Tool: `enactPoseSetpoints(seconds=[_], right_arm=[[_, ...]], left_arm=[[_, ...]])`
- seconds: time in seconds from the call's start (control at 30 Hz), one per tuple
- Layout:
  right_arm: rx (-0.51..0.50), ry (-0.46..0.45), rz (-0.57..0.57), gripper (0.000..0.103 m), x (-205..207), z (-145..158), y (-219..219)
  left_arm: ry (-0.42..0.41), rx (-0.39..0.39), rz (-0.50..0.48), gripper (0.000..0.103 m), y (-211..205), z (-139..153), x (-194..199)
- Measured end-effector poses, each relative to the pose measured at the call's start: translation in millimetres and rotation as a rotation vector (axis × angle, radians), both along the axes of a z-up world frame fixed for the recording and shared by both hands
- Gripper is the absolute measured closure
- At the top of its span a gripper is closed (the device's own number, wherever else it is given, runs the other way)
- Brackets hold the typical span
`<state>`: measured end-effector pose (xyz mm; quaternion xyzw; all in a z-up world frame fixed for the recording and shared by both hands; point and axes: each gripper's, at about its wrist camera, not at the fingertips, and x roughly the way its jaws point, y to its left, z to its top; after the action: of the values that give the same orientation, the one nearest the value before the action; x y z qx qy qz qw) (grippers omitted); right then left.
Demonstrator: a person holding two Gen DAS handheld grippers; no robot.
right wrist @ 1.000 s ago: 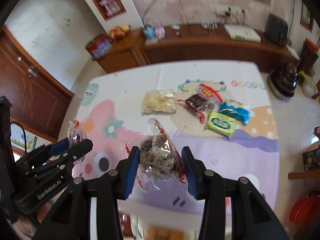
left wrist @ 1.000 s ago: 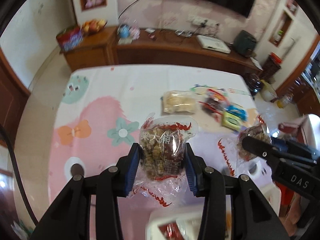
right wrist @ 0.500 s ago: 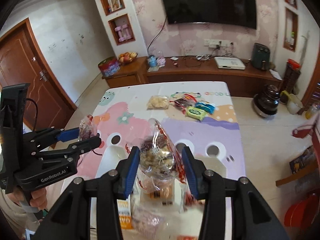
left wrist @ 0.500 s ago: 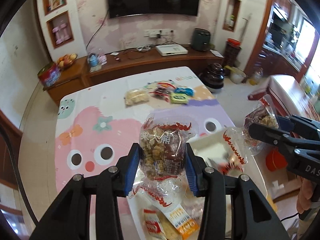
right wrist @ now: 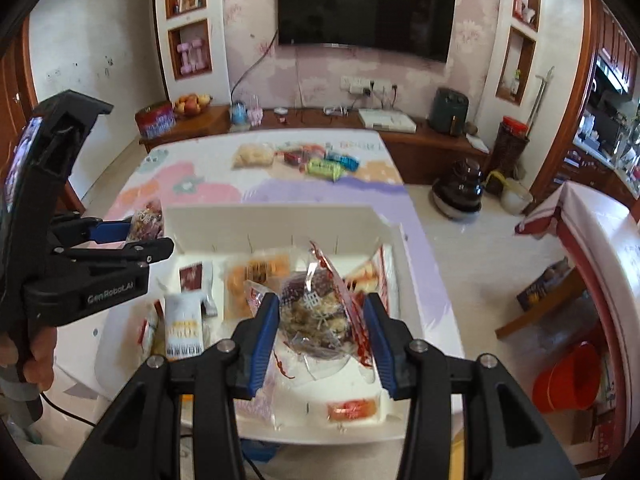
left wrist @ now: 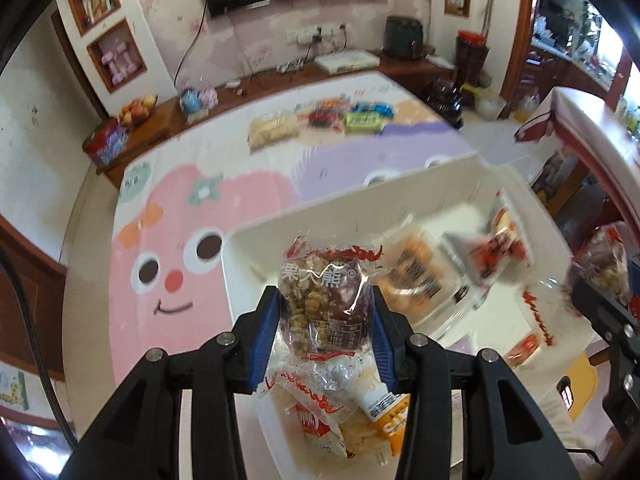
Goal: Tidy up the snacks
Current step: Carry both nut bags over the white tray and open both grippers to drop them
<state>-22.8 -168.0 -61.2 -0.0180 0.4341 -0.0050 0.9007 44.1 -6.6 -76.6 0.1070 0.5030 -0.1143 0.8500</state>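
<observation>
The left gripper (left wrist: 326,332) is clamped on a clear packet of nut-and-date snack (left wrist: 324,304), its blue pads pressing both sides of the wrapper. The packet hangs over the near left part of a white bin (left wrist: 432,178) that sits on the near end of a table covered with a pink and purple cartoon cloth (left wrist: 168,240). The right gripper (right wrist: 322,326) is closed on a second clear snack packet (right wrist: 318,308), held above the middle of the same bin (right wrist: 280,220). Inside the bin lie several wrapped snacks, among them an orange-filled packet (right wrist: 256,280) and a white and yellow pouch (right wrist: 182,328). At the far end of the table lies a cluster of loose snacks: a pale bag (right wrist: 252,156), a green packet (right wrist: 322,168) and a blue one (right wrist: 344,160) just beside it. A person's hand (right wrist: 36,354) shows at the left, holding the left tool's handle.
</observation>
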Motion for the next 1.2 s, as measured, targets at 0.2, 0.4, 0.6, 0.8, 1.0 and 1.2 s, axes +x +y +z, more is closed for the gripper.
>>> enactPoseSetpoints(seconds=[0.2,0.4,0.6,0.8,1.0,1.2], right_arm=[[-0.029,-0.006,-0.033,0.059,-1.6,-3.9,-3.6],[-0.042,-0.004,-0.033,0.058,-6.7,-7.5,-4.1],[-0.079,-0.03,-0.036,0.058,-11.7,-5.4,0.5],[-0.104,-0.052,-0.04,0.055,-14.2,-0.8,1.1],[-0.107,-0.062,-0.04,0.049,-14.5,0.4,3.2],[-0.114,-0.069,-0.037,0.049,-14.2,2.2,6.1]], left_arm=[[0.012,0.027,0.031,0.062,0.9,-11.2,1.3],[0.013,0.042,0.032,0.062,-4.6,-11.2,-4.1],[0.012,0.052,0.019,0.061,-9.2,-9.5,-8.8],[0.01,0.044,0.029,0.06,-8.2,-7.6,-11.6],[-0.016,0.048,0.032,0.023,-8.6,-4.8,-18.1],[-0.022,0.046,0.044,0.023,-5.2,-2.7,-19.5]])
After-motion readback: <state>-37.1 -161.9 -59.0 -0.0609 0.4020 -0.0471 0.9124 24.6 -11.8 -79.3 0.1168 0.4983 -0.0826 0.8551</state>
